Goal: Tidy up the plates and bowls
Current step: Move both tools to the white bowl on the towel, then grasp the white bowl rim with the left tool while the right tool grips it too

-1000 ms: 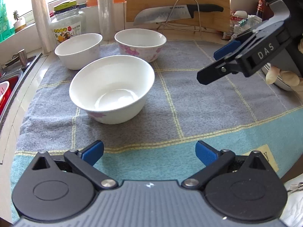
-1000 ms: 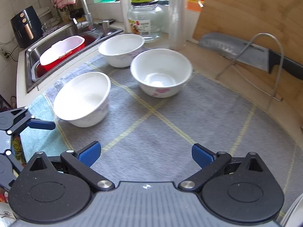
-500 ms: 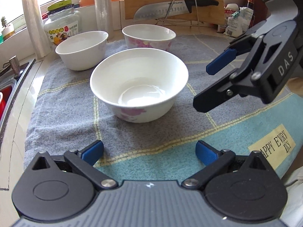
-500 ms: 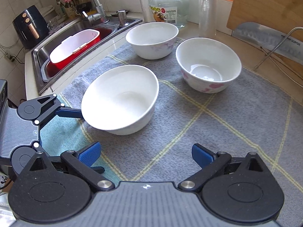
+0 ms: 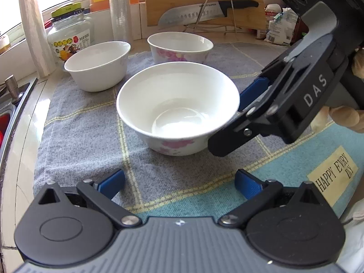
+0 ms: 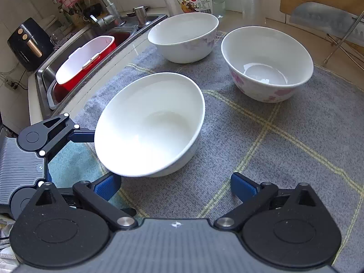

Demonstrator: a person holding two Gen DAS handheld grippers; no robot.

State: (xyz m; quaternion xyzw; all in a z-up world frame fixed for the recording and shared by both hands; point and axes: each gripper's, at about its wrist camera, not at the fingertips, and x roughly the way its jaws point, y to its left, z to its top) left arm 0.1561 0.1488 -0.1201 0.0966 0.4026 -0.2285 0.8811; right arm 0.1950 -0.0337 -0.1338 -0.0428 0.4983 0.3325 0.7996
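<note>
Now both grippers sit wide open around the nearest bowl point(image 5: 178, 107), neither pinching anything. From the left wrist cam, the left gripper point(image 5: 179, 180) has its blue pads spread far apart at 6 o'clock of that bowl, close to its base but not touching. The right gripper point(image 5: 236, 122) reaches in from 3 o'clock, its jaws spread w/ one blue pad just beside the bowl's rim; contact can't be told. A hand point(image 5: 345, 117) shows behind it.

From the right wrist cam, the right gripper point(image 6: 175, 185) is spread, w/ the nearest bowl point(image 6: 150, 125) just ahead, nearer its left pad. The left gripper point(image 6: 49, 152) shows at 9 o'clock, one finger partly hidden behind the bowl's edge.

All three bowls stand upright on the grey mat point(image 5: 79, 132): the plain bowl point(image 5: 97, 64) at 10 o'clock, the pink-flowered bowl point(image 5: 179, 47) at 12.

Vs 0.5 s ago: both grippers have moved closer to the nearest bowl, which fills more of each view; the right gripper's pad now sits at the rim instead of well apart. Opening looks unchanged.
</note>
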